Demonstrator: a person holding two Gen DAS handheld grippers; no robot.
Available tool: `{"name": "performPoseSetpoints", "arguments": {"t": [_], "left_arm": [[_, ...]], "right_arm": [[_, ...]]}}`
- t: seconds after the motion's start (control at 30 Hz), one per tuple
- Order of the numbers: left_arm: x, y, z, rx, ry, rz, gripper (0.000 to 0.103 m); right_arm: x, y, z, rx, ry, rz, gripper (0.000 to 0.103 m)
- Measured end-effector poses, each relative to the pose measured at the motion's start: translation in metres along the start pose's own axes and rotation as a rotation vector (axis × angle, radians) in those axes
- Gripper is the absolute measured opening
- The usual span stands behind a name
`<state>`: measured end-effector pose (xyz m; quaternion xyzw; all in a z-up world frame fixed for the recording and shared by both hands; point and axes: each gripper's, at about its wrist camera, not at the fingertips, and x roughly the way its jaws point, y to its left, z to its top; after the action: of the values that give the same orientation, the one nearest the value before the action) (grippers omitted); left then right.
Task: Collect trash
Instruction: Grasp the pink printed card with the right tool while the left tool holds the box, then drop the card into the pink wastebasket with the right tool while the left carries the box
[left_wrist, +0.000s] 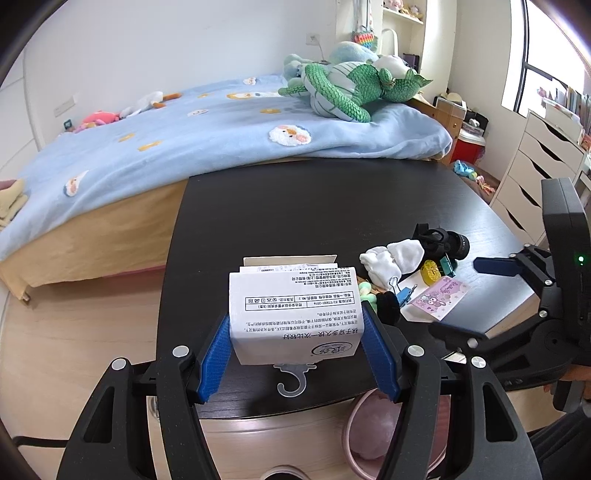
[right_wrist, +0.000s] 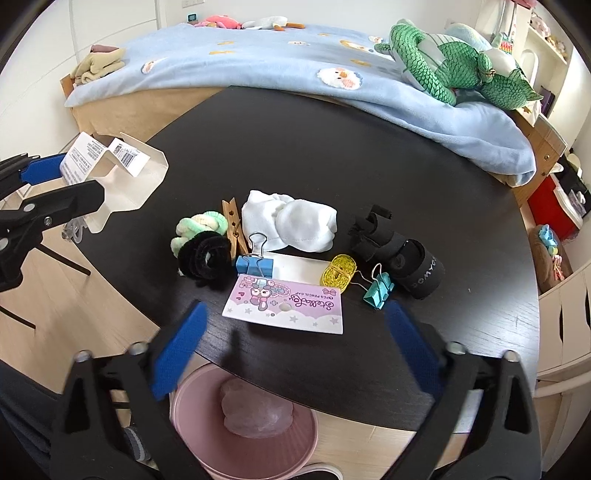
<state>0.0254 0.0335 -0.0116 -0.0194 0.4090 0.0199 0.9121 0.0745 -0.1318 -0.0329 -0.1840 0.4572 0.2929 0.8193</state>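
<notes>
My left gripper (left_wrist: 297, 339) is shut on a white folded cardboard sock label (left_wrist: 295, 314) with a clear plastic hook, held above the black table's (left_wrist: 295, 206) near edge. It also shows at the left of the right wrist view (right_wrist: 110, 173). My right gripper (right_wrist: 295, 343) is open and empty, just above the table's near edge in front of a pink and white pencil-cap card (right_wrist: 286, 304). A pink trash bin (right_wrist: 243, 417) with a clear liner stands on the floor below the table edge; it also shows in the left wrist view (left_wrist: 369, 432).
On the table lie white socks (right_wrist: 291, 219), hair ties (right_wrist: 201, 243), a wooden clothespin (right_wrist: 233, 229), a blue binder clip (right_wrist: 255, 264), a teal clip (right_wrist: 376, 290), a yellow piece (right_wrist: 338, 273) and a black wrist strap (right_wrist: 399, 254). A bed (left_wrist: 184, 140) lies behind, drawers (left_wrist: 528, 166) at right.
</notes>
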Motion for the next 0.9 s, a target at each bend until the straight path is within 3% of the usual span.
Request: {"name": "performPoseSetpoints", "arguments": {"t": [0.1,0.2,0.9], "left_arm": [[0.001,-0.001,0.000,0.006,0.004,-0.001,0.063],[0.001,-0.002,0.000,0.009,0.005,-0.003,0.063],[-0.001,-0.011,0.000,0.027,-0.001,-0.010,0.063]], "right_arm": [[0.005,0.002,0.000,-0.005,0.015,-0.006,0.077],[0.006,0.002,0.001,-0.014,0.017,-0.007,0.064],[-0.047,-0.024,0.013,0.044,-0.142,0.008,0.064]]}}
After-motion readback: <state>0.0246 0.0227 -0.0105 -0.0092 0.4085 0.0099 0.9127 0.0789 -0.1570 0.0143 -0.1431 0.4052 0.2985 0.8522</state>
